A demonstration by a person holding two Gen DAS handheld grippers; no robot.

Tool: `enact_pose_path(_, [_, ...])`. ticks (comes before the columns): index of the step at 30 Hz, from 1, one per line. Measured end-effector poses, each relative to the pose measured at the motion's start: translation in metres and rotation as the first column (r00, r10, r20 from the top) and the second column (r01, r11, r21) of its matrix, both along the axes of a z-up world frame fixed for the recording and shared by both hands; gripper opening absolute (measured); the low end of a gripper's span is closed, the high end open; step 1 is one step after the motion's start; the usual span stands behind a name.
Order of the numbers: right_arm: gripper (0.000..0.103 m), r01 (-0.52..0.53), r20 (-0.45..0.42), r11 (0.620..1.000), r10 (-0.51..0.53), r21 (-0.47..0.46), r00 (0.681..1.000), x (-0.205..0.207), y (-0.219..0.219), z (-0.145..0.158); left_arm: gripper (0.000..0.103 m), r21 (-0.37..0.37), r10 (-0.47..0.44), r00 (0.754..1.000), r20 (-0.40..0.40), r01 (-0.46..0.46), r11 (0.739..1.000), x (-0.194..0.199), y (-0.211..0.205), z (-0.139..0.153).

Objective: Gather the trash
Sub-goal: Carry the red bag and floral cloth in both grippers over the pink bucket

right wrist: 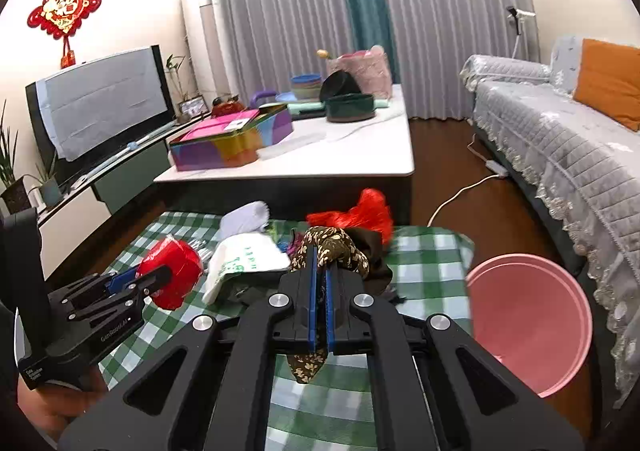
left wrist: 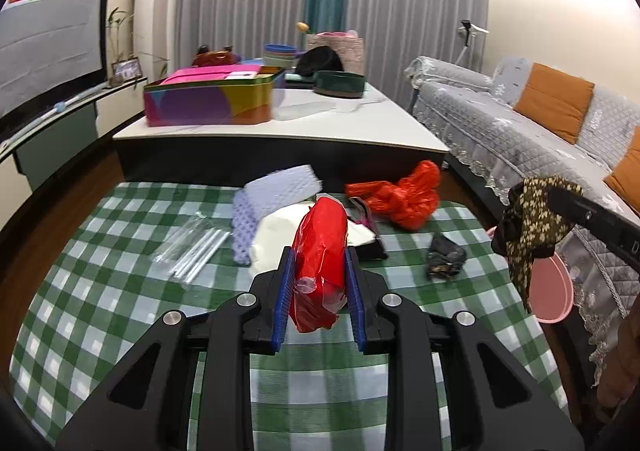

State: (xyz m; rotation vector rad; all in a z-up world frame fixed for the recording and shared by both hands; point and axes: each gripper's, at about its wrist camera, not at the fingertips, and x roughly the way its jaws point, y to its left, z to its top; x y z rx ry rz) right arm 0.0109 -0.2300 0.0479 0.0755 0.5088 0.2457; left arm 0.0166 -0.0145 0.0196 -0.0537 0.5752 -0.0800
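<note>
The left gripper (left wrist: 320,259) clamps a red plastic bag (left wrist: 320,263); bare checked cloth (left wrist: 100,291) lies open to its left. The right gripper (right wrist: 321,283) pinches a brown floral scrap (right wrist: 334,247), with the pink bin (right wrist: 528,323) just right, beside the cloth's edge.

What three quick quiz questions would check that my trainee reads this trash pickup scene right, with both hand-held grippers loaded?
1. True or false: the left hand-held gripper holds the red plastic bag.
2. What does the right hand-held gripper grip? A) white bag B) brown floral wrapper C) clear tubes
3. Fill in: the pink bin stands on the ____ beside the checked cloth.

Key: 1 true. 2 B, the brown floral wrapper; the white bag and clear tubes lie on the cloth. 3 floor.
</note>
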Motion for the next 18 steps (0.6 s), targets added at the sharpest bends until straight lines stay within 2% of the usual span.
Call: enact_pose_path(18, [0.004, 0.16, 0.038, 0.984, -0.158, -0.072, 0.987, -0.018, -0.086, 0.036, 0.025, -0.02, -0.167, 0.986, 0.022, 0.167, 0.986, 0.0, -0.076, 0.027])
